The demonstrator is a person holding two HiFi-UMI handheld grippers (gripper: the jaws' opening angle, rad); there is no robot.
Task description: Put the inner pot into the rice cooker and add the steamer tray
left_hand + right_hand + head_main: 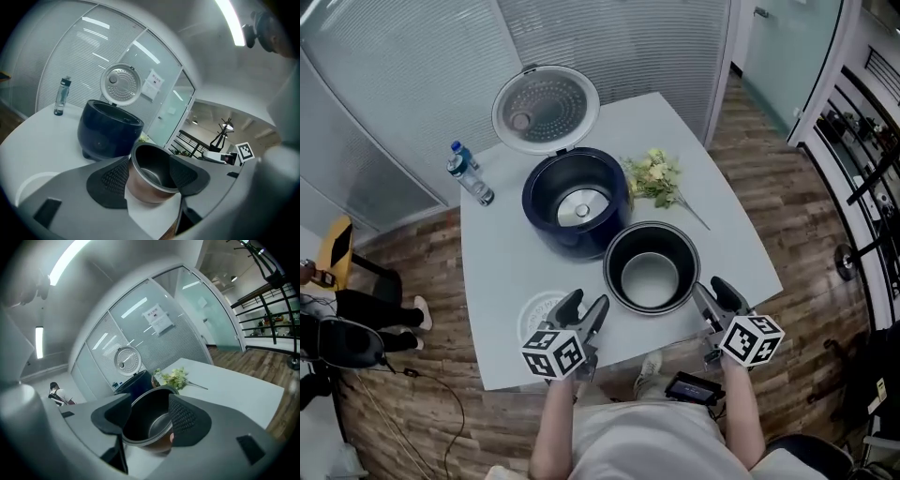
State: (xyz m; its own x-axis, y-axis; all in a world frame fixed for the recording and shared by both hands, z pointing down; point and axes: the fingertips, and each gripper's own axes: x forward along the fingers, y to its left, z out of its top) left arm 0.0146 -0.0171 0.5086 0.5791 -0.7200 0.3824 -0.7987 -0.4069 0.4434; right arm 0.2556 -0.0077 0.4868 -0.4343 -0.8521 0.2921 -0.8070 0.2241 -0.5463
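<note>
The dark blue rice cooker point(575, 202) stands mid-table with its lid point(546, 108) swung up and its well bare. In front of it, to the right, the dark metal inner pot point(652, 267) sits upright on the white table point(502, 272). A white steamer tray point(539, 314) lies flat at the front left, partly hidden by my left gripper point(584, 314). That gripper is open, just left of the pot. My right gripper point(710, 296) is open too, close to the pot's right side. In both gripper views the pot point(150, 176) point(147, 420) shows between the spread jaws, untouched.
A water bottle point(470, 175) stands at the table's back left. A bunch of pale flowers point(654, 175) lies to the right of the cooker. Glass walls with blinds close off the back; wooden floor surrounds the table. A phone point(692, 387) rests on the person's lap.
</note>
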